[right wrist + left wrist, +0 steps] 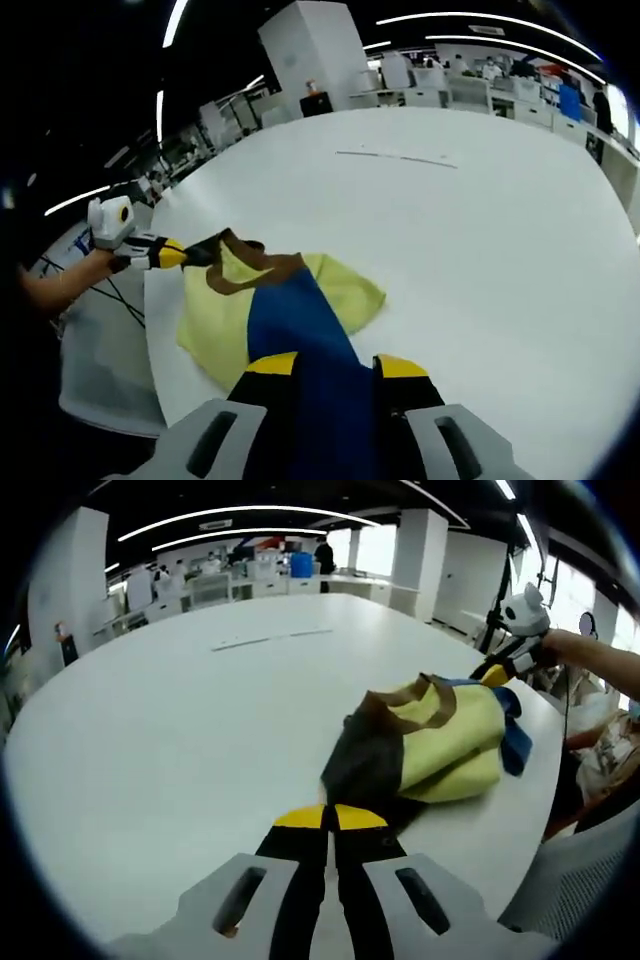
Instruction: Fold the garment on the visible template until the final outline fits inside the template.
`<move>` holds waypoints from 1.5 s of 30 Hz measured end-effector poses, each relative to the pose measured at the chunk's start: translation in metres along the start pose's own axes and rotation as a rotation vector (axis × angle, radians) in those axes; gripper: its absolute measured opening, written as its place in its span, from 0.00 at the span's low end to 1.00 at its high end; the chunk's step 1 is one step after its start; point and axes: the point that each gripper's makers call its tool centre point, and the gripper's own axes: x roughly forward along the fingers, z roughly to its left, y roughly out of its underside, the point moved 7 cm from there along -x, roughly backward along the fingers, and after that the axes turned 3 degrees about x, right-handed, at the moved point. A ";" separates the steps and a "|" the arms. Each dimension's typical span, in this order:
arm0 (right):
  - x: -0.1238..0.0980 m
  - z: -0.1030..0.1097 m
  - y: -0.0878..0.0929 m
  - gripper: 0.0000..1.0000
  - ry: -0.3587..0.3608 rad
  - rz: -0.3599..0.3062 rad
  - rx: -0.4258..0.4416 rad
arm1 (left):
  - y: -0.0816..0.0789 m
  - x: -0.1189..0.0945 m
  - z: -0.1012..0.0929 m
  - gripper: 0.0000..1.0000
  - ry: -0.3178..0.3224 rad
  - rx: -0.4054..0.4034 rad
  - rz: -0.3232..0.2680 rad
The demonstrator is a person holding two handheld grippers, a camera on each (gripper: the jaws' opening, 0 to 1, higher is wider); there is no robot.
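Left gripper view showed the round white tabletop carrying your yellow, blue and dark garment bunched near its edge; your left gripper pinched the dark part, your right gripper gripped the blue panel; folding had barely begun; next, spread it flat.

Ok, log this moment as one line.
left claw: shut on garment | right claw: shut on garment | garment: bunched on white table
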 end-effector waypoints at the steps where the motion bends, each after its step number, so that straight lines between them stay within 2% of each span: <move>1: 0.001 0.000 0.001 0.20 -0.006 0.007 0.006 | 0.000 0.000 0.000 0.00 -0.001 0.000 0.002; 5: 0.002 -0.001 0.004 0.11 -0.001 0.025 0.022 | 0.001 0.001 0.001 0.00 -0.003 -0.002 0.006; 8: 0.002 -0.001 0.006 0.00 0.001 0.031 0.023 | 0.000 0.001 0.000 0.00 -0.005 -0.001 0.005; 13: -0.004 0.004 0.002 0.00 0.005 -0.002 0.031 | -0.003 -0.002 0.000 0.00 -0.009 -0.002 -0.006; 14: -0.007 0.008 -0.001 0.00 -0.010 -0.026 0.067 | -0.005 -0.004 -0.001 0.00 -0.010 -0.001 -0.012; 19: -0.022 0.014 -0.008 0.00 -0.009 -0.061 0.055 | -0.019 -0.014 0.000 0.00 -0.012 0.003 -0.064; 22: -0.034 0.016 -0.015 0.00 0.009 -0.091 0.044 | -0.034 -0.019 0.001 0.00 -0.022 0.003 -0.121; 26: -0.048 0.020 -0.026 0.00 -0.003 -0.143 0.059 | -0.047 -0.024 0.000 0.00 -0.023 0.010 -0.152; 34: -0.065 0.028 -0.046 0.00 0.049 -0.180 -0.016 | -0.082 -0.033 0.000 0.00 -0.037 0.047 -0.239; 35: -0.068 0.028 -0.050 0.00 0.062 -0.197 -0.022 | -0.090 -0.034 0.001 0.00 -0.041 0.049 -0.270; 39: -0.074 0.025 -0.063 0.00 0.086 -0.232 -0.023 | -0.113 -0.033 0.005 0.00 -0.057 0.039 -0.323; 41: -0.077 0.020 -0.072 0.00 0.107 -0.260 -0.021 | -0.128 -0.027 0.009 0.00 -0.065 0.031 -0.346; 42: -0.078 0.017 -0.078 0.00 0.123 -0.273 -0.024 | -0.138 -0.024 0.010 0.00 -0.079 0.038 -0.375; 45: -0.084 0.012 -0.090 0.00 0.168 -0.302 -0.035 | -0.155 -0.018 0.009 0.00 -0.081 0.038 -0.410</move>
